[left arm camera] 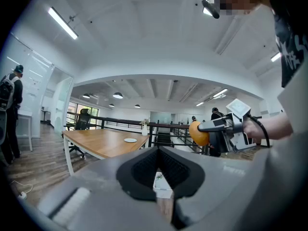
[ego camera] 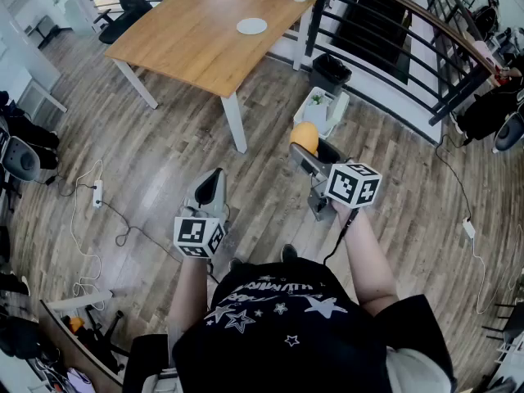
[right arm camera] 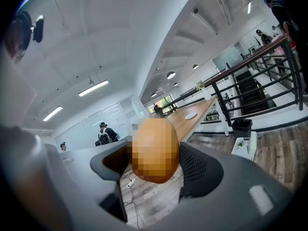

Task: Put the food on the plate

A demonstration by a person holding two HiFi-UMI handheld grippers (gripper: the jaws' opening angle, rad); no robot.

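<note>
Grey jaws of the left gripper point(ego camera: 214, 177) stand pressed together with nothing between them, carried low at the person's left above the plank floor point(ego camera: 164, 170). To its right, the right gripper point(ego camera: 309, 155) has its jaws spread wide and clamped on the food point(ego camera: 304, 136), an orange, rounded lump held in the air, well apart from the wooden table point(ego camera: 188, 39), where the white plate point(ego camera: 252, 26) lies near the far right corner. Going by its smooth curve, the food is probably light and apt to roll or slip; whether it is firm or soft cannot be told. A gentle hold across its widest part, as now, seems safest, with a low release onto the plate's middle. Only the head view shows the gap between food and plate. The left gripper view gives the food in side profile, bulging past the jaw tips. The right gripper view shows both pads touching its flanks, though not its surface.
</note>
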